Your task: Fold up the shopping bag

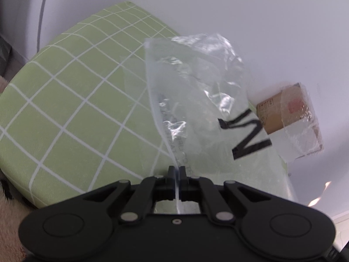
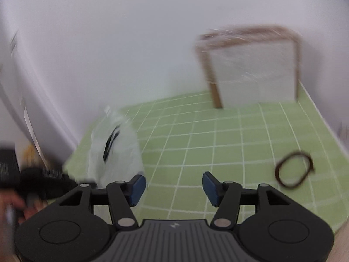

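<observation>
We hold the bag (image 1: 196, 109) clamped in our left gripper (image 1: 177, 171) near the tablecloth's (image 1: 65, 109) left edge, while our right gripper (image 2: 173, 186), jaws apart and empty, sits just right of it.

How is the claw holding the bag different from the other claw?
The left claw is shut, pinching an edge of the clear plastic bag; the right claw is open and holds nothing. The right claw's fingers show blue pads, while the left claw's pads are hidden by the bag. Both are black and sit over the green checked cloth.
</observation>
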Available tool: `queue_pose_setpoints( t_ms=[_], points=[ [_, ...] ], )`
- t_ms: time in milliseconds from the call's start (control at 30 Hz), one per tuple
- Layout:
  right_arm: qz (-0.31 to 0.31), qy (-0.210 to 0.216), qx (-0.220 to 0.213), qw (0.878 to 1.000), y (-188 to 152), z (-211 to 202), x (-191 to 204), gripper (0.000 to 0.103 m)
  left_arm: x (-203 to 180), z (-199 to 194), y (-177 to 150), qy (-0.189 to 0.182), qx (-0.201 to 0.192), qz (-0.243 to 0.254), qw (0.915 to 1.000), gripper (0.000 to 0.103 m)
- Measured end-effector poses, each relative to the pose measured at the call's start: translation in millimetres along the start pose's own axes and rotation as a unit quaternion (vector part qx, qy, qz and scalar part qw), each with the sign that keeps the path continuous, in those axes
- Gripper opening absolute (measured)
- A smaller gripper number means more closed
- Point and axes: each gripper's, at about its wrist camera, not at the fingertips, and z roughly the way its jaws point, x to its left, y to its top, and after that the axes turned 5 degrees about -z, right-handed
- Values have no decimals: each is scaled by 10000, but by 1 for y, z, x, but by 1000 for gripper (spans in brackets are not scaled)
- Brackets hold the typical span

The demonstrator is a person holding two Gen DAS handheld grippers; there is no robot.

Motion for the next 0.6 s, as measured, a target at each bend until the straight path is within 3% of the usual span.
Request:
queue_pose_setpoints(
  t_ms=[100,267,367,600],
  points=[
    [266,128,-384,9988,8,1,3,59,-4,2,-2,51,-18,58,10000,2],
    [516,146,-485,9974,15,6,2,59,0,1,-4,14,11,-100,9999,3],
    [550,-168,-357,9977,11,10,0,59,4,-2,-5,-25,55,-171,9998,3],
    [-54,-1157,-303,9928,-2,26,13,59,4,-5,-8,-63,107,-226,9997,3]
  ],
)
